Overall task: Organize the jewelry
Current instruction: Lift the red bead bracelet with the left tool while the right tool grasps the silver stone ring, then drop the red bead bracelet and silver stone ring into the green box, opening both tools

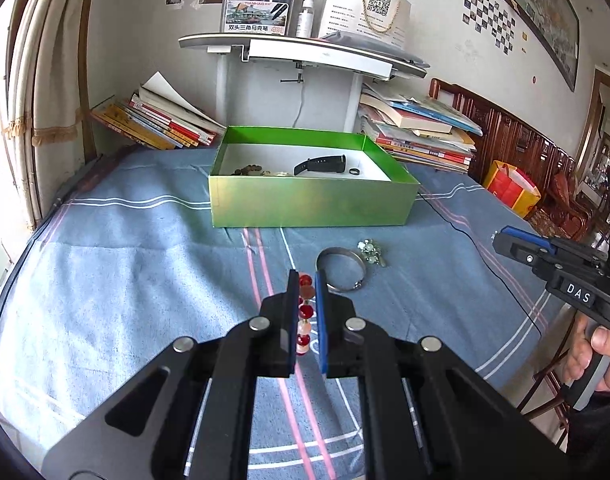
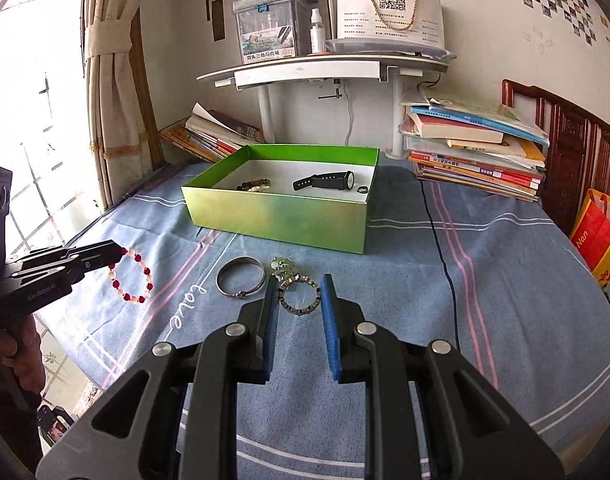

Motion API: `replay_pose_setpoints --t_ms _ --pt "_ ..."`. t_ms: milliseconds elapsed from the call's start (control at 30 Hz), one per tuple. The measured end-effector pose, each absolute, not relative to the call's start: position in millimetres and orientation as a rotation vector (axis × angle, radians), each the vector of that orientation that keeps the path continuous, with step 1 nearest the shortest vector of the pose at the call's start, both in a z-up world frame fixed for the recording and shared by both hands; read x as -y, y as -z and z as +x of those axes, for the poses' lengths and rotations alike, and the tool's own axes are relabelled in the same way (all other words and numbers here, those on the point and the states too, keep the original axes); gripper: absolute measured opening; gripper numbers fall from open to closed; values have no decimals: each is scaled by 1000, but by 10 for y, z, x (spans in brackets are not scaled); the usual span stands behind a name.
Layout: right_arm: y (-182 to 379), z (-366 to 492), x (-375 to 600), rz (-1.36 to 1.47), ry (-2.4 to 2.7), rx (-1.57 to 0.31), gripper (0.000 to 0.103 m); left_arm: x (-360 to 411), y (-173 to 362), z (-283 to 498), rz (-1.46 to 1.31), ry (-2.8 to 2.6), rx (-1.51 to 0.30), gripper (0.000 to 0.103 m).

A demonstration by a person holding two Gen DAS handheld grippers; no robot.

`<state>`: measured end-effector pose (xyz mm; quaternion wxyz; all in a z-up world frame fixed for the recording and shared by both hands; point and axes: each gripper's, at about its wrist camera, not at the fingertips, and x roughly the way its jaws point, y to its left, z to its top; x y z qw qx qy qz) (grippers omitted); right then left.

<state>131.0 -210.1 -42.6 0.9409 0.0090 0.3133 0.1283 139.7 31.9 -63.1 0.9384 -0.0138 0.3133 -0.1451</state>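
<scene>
My left gripper (image 1: 306,276) is shut on a red and white bead bracelet (image 1: 305,312) and holds it above the blue sheet; the bracelet hangs from that gripper in the right wrist view (image 2: 131,278). A silver bangle (image 1: 341,268) and a pale green bead piece (image 1: 371,252) lie just ahead of it. My right gripper (image 2: 298,282) is open, its fingers on either side of a dark beaded bracelet (image 2: 299,294) on the sheet. The green box (image 1: 313,204) holds a black watch (image 1: 321,163), a ring (image 1: 355,171) and brown beads (image 1: 249,169).
Stacks of books (image 1: 421,132) lie behind the box on both sides, under a white shelf (image 1: 305,50). A black cable (image 2: 441,248) runs down the sheet at the right. A red and yellow bag (image 2: 601,236) stands beside the bed.
</scene>
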Motion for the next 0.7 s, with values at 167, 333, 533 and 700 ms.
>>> replay_pose_setpoints --t_ms 167,333,533,700 --pt "424 1295 2115 25 -259 -636 21 -311 633 1392 -23 298 -643 8" --pt "433 1295 2110 24 -258 -642 21 -312 645 1404 -23 302 -649 8" --pt "461 1320 2092 23 -261 -650 21 -309 668 1428 -24 306 -658 8" --pt "495 1365 2091 24 -263 -660 21 -317 690 1454 -27 307 -664 8"
